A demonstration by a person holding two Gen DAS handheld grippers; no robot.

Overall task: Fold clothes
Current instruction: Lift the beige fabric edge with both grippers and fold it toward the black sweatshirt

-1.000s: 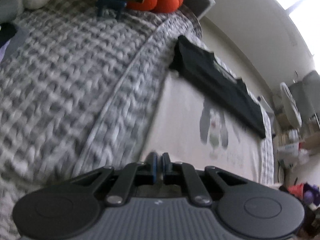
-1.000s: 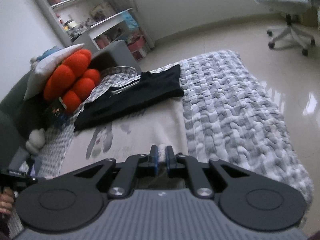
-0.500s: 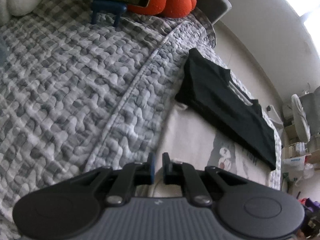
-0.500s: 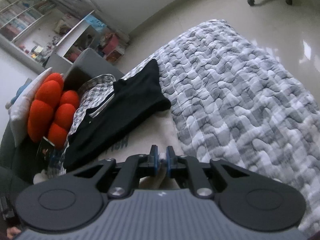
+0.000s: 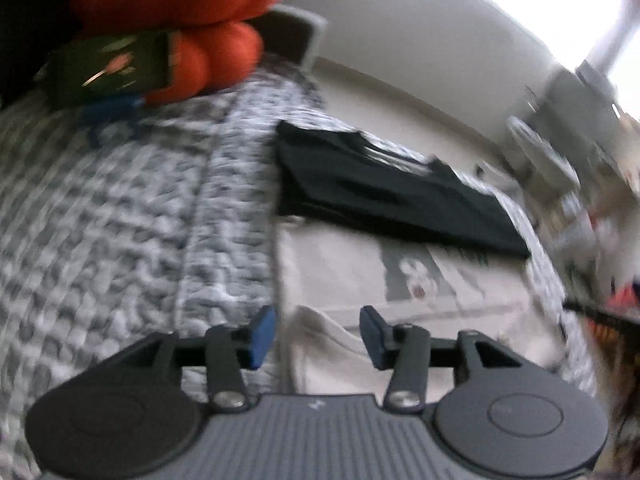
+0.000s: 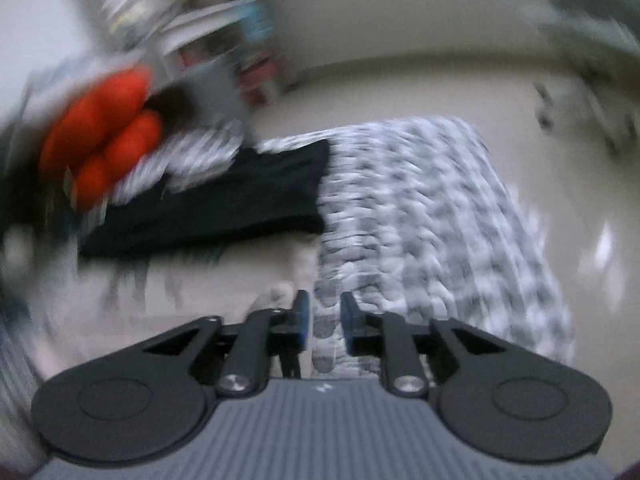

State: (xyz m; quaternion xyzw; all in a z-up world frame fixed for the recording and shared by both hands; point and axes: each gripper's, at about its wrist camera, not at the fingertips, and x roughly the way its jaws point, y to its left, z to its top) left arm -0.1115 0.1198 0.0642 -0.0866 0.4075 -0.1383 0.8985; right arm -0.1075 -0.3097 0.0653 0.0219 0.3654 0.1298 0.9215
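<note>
- Heads up, both views are smeared with motion blur, so the print on your cream shirt [image 5: 352,264] is just grey blobs; can't read it.
- Your left gripper [image 5: 316,330] has its jaws opening. A fold of the cream shirt sits in the gap, but neither blue pad presses on it.
- Your right gripper [image 6: 323,316] is opening too. Only the grey-and-white quilt [image 6: 420,216] shows between its fingers; the cream shirt's [image 6: 208,284] edge bunches just outside the 9 o'clock finger.
- The cream shirt lies flat on the quilt [image 5: 120,216], with its far edge tucked under the black garment [image 5: 376,188] at 12 o'clock.
- Only the left view shows the dark screen [image 5: 108,68] propped against the orange cushion [image 5: 180,8] at 10 o'clock.
- Only the right view shows the pale floor [image 6: 540,92] at 2 o'clock and blurry shelves at 11; same cushion [image 6: 100,132] and black garment [image 6: 224,204] there.
- Count: two garments, one quilt, one cushion, two grippers.
</note>
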